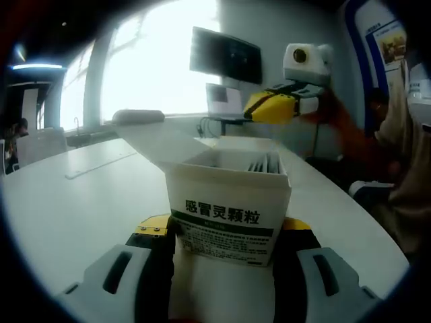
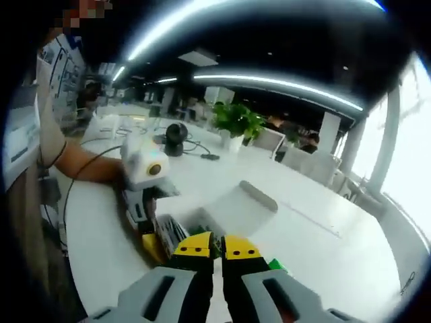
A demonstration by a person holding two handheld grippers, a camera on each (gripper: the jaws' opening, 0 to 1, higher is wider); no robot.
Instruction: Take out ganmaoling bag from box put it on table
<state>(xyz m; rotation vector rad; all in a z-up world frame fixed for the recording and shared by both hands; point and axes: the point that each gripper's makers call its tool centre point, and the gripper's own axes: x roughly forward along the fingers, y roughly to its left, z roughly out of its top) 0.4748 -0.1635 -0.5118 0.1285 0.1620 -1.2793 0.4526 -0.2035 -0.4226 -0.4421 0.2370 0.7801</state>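
A white ganmaoling box [image 1: 229, 195] with a green band stands on the white table [image 1: 67, 202]. Its lid flap is folded back, and several sachets [image 1: 262, 163] stand upright inside. My left gripper [image 1: 225, 232] is shut on the box's lower sides. My right gripper [image 1: 252, 111] hovers above and behind the box, held by a person's hand. In the right gripper view, my right gripper [image 2: 217, 247] has its yellow tips together with nothing visible between them. It is just above the open box [image 2: 182, 229], which the left gripper [image 2: 149, 225] holds.
A monitor [image 1: 225, 54] and a laptop [image 1: 225, 101] stand at the table's far side. A person [image 1: 397, 155] sits at the right. A potted plant [image 2: 236, 120], a black round device [image 2: 176, 134] and cables lie further along the table. Chairs [image 2: 316, 165] line the far edge.
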